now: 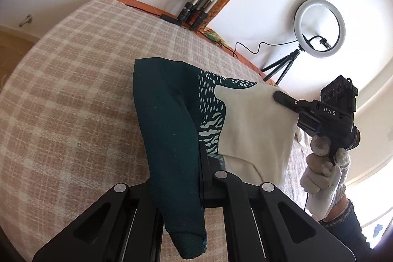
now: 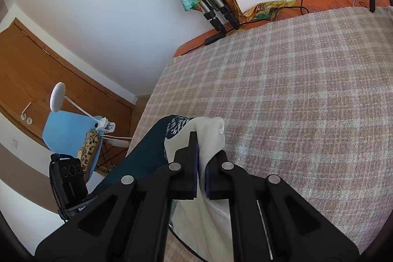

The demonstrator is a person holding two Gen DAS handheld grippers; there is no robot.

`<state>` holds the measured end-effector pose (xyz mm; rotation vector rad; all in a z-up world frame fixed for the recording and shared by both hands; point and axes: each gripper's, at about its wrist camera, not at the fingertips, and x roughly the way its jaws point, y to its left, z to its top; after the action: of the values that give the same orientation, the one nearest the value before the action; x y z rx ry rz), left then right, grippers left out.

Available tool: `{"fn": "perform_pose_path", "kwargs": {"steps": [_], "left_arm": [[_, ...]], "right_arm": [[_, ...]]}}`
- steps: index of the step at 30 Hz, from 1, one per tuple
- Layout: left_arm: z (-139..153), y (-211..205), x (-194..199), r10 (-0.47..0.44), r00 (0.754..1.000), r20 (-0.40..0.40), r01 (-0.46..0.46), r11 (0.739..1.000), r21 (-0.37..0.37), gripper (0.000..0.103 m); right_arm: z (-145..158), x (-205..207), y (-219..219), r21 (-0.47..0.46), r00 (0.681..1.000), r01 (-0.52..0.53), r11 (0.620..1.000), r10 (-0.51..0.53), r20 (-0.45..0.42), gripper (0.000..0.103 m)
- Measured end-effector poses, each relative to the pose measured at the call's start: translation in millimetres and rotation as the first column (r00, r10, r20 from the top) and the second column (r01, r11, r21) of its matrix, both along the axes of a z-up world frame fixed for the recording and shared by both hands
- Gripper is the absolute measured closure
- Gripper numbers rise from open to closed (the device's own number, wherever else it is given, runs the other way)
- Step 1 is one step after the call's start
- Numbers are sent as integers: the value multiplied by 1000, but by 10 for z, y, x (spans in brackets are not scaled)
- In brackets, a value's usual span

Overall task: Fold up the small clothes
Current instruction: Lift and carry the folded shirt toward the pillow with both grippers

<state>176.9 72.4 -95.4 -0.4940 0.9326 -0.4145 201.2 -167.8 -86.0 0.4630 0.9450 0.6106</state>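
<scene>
Left wrist view, garment [image 1: 172, 129] stretched between both grippers, left fingers [image 1: 202, 163] and right fingers [image 2: 190, 154] clamped on its edges

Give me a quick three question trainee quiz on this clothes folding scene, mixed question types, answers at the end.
1. True or false: the garment lies flat on the checked blanket.
2. Which part does the right gripper clamp? A) dark green B) cream C) nothing
3. Fill in: the left gripper jaws are shut on the ____.

Key: 1 false, both grippers hold it lifted. 2 B. 3 garment.
</scene>
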Motion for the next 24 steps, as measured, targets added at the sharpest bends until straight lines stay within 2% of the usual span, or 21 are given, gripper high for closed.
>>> {"fn": "perform_pose_path", "kwargs": {"steps": [5, 11, 20, 24], "left_arm": [[146, -226, -40, -50, 998, 36, 51, 999, -14, 100], [309, -596, -30, -124, 989, 78, 125, 992, -6, 100], [525, -1463, 151, -259, 957, 135, 263, 965, -15, 100], [631, -1905, 278, -293, 944, 150, 300, 953, -30, 100]], "right_arm": [[247, -211, -168, -25, 999, 19, 999, -18, 44, 98], [491, -444, -582, -67, 994, 74, 995, -69, 80, 98], [843, -663, -1599, -77, 974, 205, 976, -196, 114, 98], [1017, -734, -2048, -111, 960, 258, 960, -243, 137, 98]]}}
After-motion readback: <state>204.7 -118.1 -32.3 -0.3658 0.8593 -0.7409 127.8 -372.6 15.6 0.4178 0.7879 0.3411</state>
